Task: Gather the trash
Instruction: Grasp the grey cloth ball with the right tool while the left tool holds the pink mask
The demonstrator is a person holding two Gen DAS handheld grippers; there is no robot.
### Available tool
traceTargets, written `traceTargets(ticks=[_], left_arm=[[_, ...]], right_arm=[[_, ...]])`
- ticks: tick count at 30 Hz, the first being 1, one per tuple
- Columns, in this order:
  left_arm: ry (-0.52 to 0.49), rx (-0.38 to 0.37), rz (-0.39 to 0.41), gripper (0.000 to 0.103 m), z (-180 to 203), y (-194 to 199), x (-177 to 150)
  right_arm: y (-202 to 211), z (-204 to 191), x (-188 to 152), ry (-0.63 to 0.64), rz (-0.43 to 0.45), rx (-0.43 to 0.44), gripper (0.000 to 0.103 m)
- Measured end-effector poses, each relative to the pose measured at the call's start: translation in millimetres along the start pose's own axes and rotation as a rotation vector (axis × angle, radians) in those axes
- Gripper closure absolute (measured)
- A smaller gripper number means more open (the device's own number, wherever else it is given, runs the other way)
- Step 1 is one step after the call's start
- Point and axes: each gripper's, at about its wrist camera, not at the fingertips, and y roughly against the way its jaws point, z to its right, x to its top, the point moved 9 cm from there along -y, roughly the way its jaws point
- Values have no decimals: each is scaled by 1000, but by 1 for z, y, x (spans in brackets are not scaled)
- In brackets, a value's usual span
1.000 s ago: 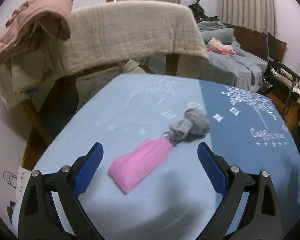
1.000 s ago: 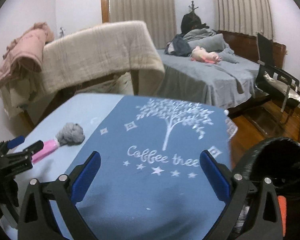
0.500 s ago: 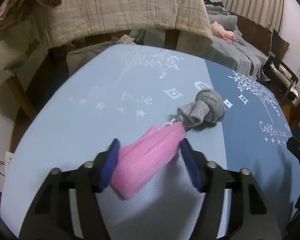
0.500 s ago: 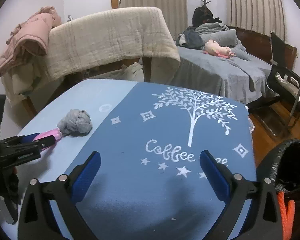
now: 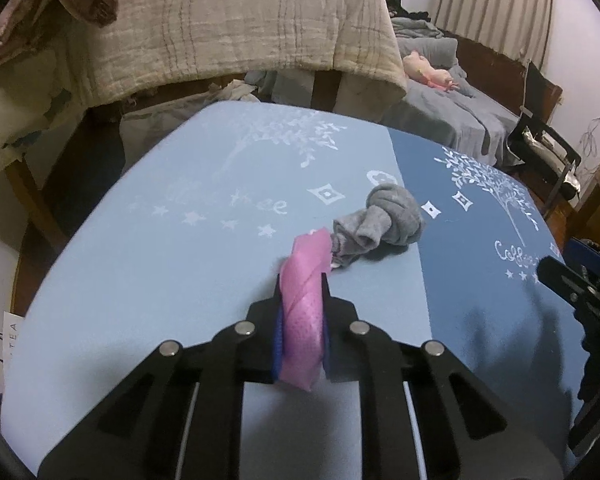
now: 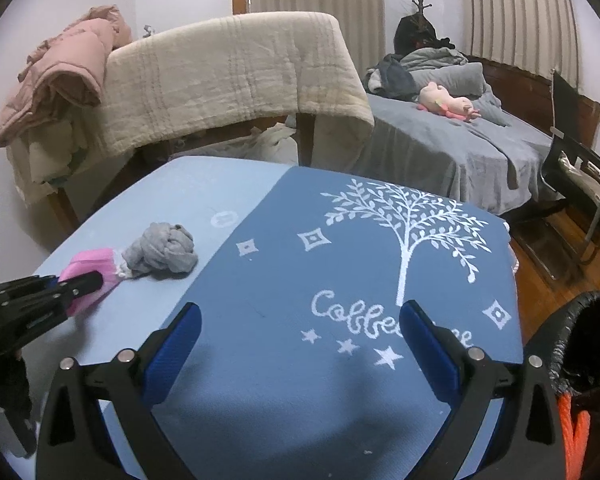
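My left gripper (image 5: 302, 280) is shut on a pink folded wrapper (image 5: 304, 304) and squeezes it upright just above the blue tablecloth. A grey knotted sock (image 5: 384, 222) lies right beyond the wrapper's far end. In the right wrist view the left gripper (image 6: 88, 280) holds the pink wrapper (image 6: 90, 266) at the left, next to the grey sock (image 6: 164, 250). My right gripper (image 6: 300, 324) is open and empty over the dark blue half of the cloth. A black-lined trash bin (image 6: 584, 344) stands at the lower right.
The table (image 6: 340, 400) carries a two-tone blue cloth with a tree print. Behind it stands a rack under a beige blanket (image 6: 236, 72) and a pink jacket (image 6: 68, 64). A grey bed (image 6: 440, 140) and a black chair (image 6: 580, 172) are at the right.
My left gripper has closed fully on the pink wrapper, pinching it narrow and upright. The right gripper has shifted a little forward over the cloth and stays open.
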Motion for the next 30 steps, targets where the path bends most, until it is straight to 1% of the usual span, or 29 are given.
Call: traceTargets(ticks=[5,10,17,23,30], left_arm=[[44,44,40,90,-23,10,10],[88,100,51,90,-52,8,21],[100,152,61,90,-74,2,33],[116,167,63,90,-87,-4,37],[115,168,56,90,-97,-4,34]], right_arm=[[-8,-17,10,5,4,28,6],[-20,-41,23,11,5,69,6],[-45,-79,37,28,-30,130,6],[-64,-109,40,81,-53,153,6],[-84,-117,31,87,-96,134,6]])
